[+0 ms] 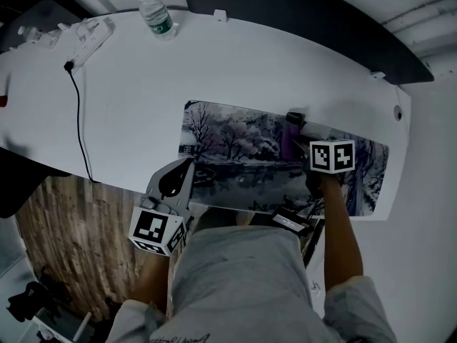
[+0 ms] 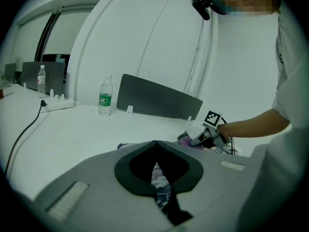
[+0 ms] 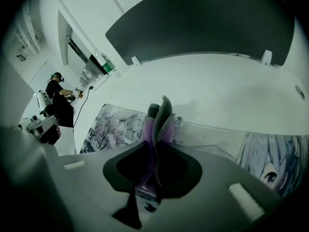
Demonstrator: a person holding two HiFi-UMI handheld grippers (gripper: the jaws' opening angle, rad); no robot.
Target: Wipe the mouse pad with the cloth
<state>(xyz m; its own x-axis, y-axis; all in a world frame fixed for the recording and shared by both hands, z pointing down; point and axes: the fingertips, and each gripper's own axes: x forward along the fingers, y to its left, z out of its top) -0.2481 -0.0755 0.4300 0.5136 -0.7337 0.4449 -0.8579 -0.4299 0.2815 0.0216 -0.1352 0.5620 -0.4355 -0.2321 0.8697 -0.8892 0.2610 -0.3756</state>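
Note:
A long mouse pad printed with a wintry tree scene lies flat on the white table. My right gripper is shut on a folded purple cloth, which rests on the pad near its far edge, right of the middle. In the right gripper view the cloth stands up between the jaws, over the pad. My left gripper has its jaws together at the pad's near left corner. I cannot tell whether it pinches the pad. The pad shows through the left gripper.
A water bottle stands at the table's far edge. A power strip lies at far left, with a black cable running to the near edge. A dark divider panel stands behind the table. Someone works at another desk.

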